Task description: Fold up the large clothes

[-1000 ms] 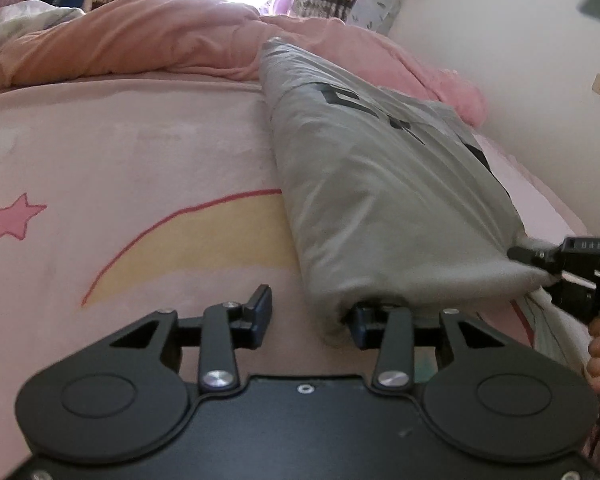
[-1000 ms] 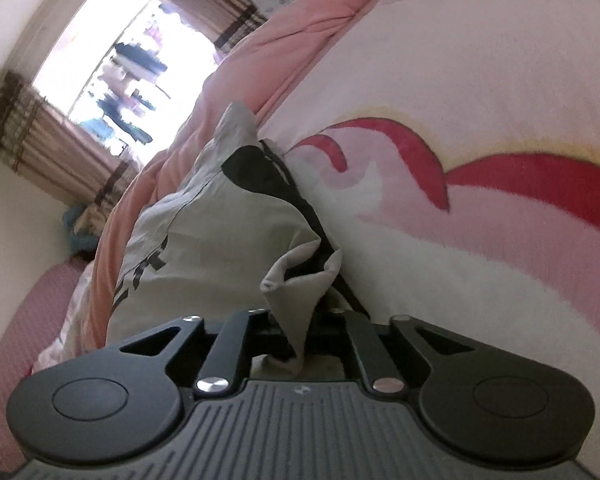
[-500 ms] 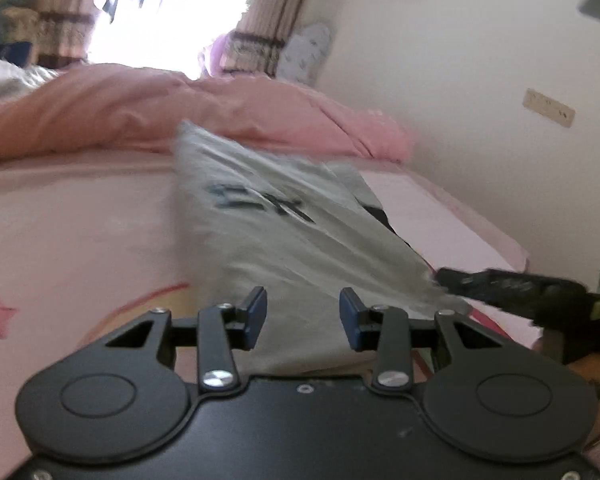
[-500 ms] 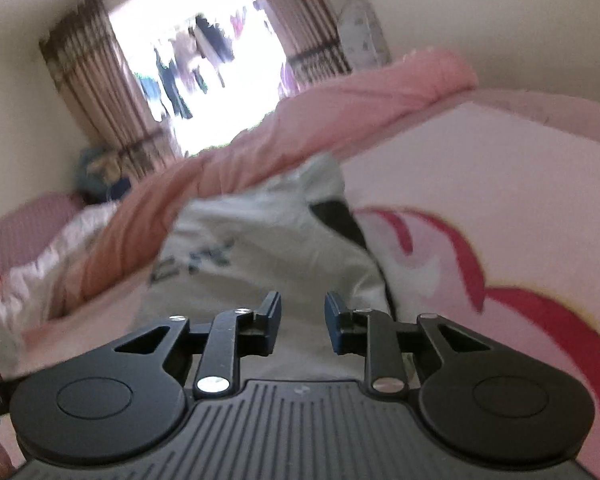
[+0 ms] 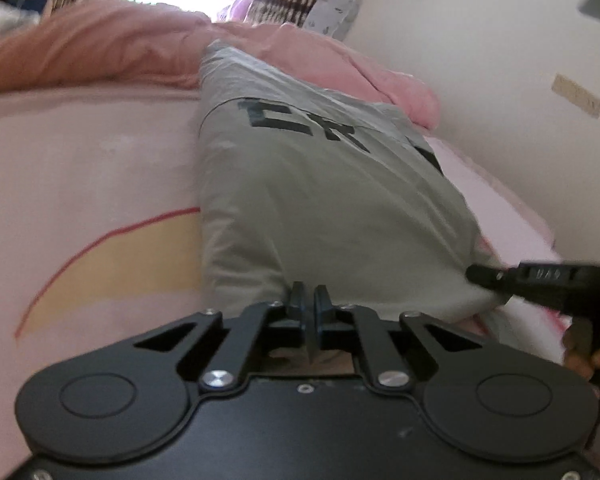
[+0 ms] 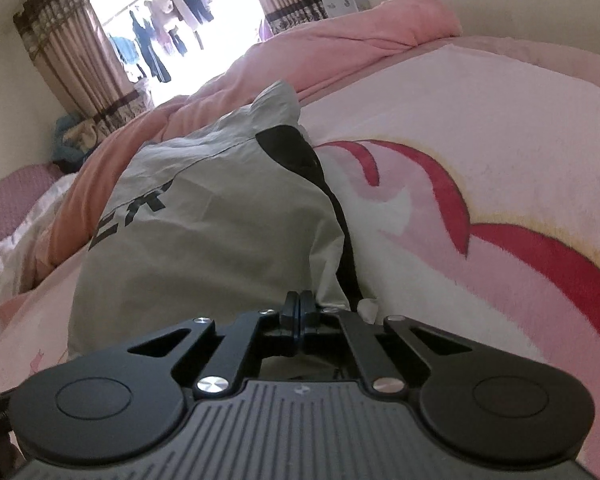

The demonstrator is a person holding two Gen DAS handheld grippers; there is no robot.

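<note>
A grey garment [image 5: 320,200] with black lettering lies folded lengthwise on a pink bed blanket [image 5: 80,180]. My left gripper [image 5: 310,296] is shut at the garment's near edge; whether cloth is pinched between its pads is hidden. The right gripper [image 5: 476,274] shows at the right of the left wrist view, at the garment's near right corner. In the right wrist view the garment [image 6: 212,232] lies ahead and my right gripper [image 6: 299,304] is shut at its near edge beside a black panel [image 6: 300,152]; any cloth between its pads is hidden.
A rumpled pink duvet [image 5: 100,48] is piled along the far side of the bed. A wall [image 5: 500,60] runs close on the right. A curtained window [image 6: 180,32] with hanging clothes lies beyond. The blanket [image 6: 480,200] carries a red and yellow pattern.
Both grippers stood open half a second ago, lifted above the garment. Both have come down to the garment's near edge and closed.
</note>
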